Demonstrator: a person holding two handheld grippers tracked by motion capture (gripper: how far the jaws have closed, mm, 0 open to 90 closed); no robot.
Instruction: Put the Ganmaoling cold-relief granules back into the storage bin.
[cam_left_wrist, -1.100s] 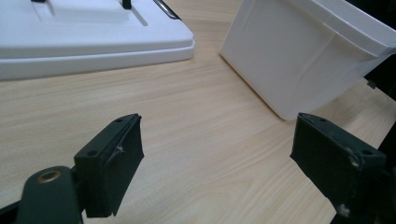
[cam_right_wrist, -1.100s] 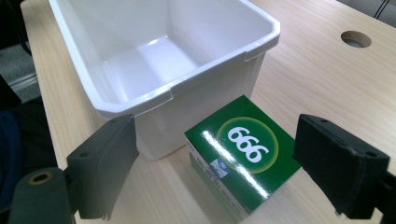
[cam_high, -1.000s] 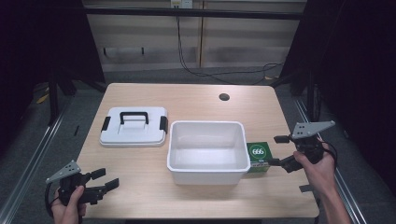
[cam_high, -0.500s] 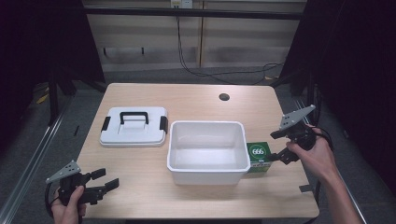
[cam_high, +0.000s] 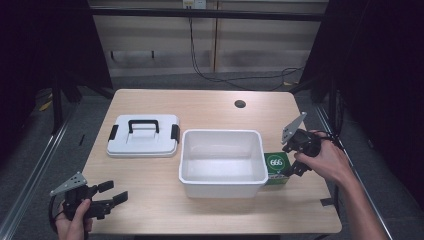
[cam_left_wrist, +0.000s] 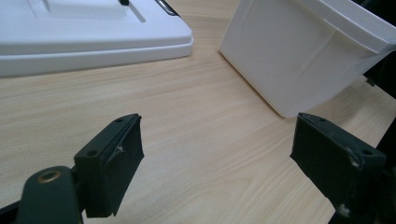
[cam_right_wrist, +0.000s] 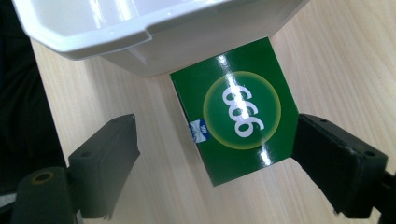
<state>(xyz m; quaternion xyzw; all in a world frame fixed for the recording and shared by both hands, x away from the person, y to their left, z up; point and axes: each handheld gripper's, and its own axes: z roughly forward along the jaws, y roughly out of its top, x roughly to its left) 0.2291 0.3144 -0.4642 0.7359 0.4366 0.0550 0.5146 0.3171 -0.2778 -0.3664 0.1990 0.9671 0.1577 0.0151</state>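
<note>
A green box (cam_high: 276, 167) marked 666 lies on the table against the right wall of a white plastic bin (cam_high: 221, 161). My right gripper (cam_high: 294, 159) hovers over the box with its jaws spread wide. In the right gripper view the green box (cam_right_wrist: 236, 111) sits between the two jaws, one jaw near its edge, the other well apart. My left gripper (cam_high: 111, 196) rests near the table's front left, open, nothing between its jaws. In the left gripper view the bin (cam_left_wrist: 303, 51) stands ahead to the right.
A white lid with a black handle (cam_high: 143, 134) lies left of the bin; the lid (cam_left_wrist: 88, 37) also shows in the left gripper view. A round hole (cam_high: 240, 104) sits in the table's far right. Bare wood lies between the left gripper and the bin.
My right gripper has tilted and moved left and down over the green box. The left gripper has stayed still.
</note>
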